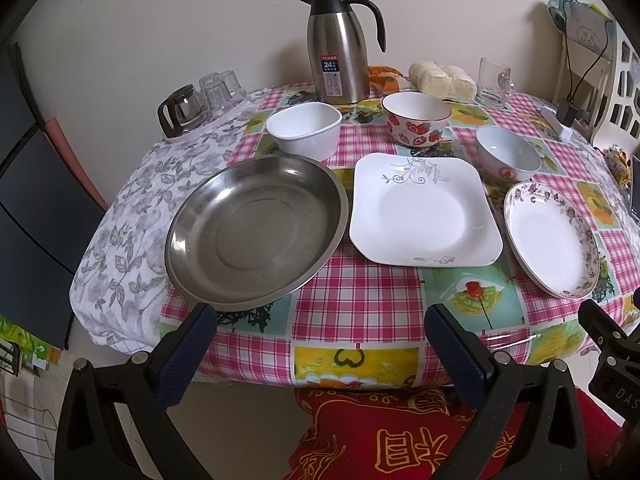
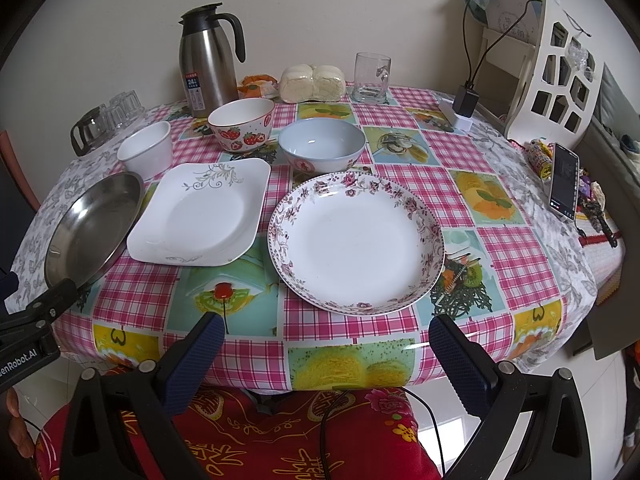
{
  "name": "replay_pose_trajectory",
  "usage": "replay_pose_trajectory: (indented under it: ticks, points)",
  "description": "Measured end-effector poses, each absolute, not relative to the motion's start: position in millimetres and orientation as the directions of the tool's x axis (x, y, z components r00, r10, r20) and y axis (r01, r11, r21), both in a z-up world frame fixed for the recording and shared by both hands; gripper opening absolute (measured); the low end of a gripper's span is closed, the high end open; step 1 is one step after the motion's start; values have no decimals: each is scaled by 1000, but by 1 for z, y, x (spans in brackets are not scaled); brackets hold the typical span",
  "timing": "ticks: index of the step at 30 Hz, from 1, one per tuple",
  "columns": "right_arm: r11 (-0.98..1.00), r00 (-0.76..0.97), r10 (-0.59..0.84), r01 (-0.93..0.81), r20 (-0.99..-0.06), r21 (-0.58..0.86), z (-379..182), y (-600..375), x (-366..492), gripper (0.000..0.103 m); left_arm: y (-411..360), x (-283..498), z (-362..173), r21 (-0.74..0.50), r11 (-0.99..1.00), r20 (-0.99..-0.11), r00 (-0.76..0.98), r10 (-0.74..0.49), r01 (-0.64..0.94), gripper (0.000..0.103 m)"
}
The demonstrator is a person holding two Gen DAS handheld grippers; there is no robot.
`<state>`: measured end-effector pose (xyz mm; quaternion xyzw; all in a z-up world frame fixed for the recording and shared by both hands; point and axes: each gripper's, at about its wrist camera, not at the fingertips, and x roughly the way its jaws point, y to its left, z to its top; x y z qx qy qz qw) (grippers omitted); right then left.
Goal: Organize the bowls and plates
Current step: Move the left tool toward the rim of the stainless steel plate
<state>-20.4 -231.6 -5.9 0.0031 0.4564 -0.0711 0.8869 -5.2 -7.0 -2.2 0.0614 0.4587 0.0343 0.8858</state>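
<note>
While both claws gape empty, phone [image 2: 564, 184] only in right view, steel pan [image 1: 256, 232] whole only in left.

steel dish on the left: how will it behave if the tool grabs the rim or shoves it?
The steel dish looks thin and rigid: probably light, unlikely to flex or break. Its smooth sloped rim may slip between the pads. On the glossy tablecloth, a shove would likely slide it toward the square white plate beside it.
</note>
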Motion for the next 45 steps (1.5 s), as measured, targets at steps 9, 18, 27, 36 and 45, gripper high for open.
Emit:
replay_pose_trajectory:
  ticks: [9,18,27,36,45]
  points:
    - [991,584,-119,115,-803,-63,-2,-226,-17,103,17,3,2,17,1000,-821,570,26,-21,103]
    - [996,587,-85,51,-805,-69,-3,-199,15,103,63,25,6,-39,994,-793,608,31,-102,103]
    - [998,560,-23,-29,-828,-47,-16,-166,55,103,116,47,-9,-97,971,-795,603,57,-219,103]
    - [998,516,35,-62,-856,4,-36,-139,95,103,159,63,-33,-167,935,-784,617,68,-314,103]
    - [989,490,92,-143,-867,24,-59,-106,128,103,187,83,-61,-121,915,-827,549,122,-386,103]
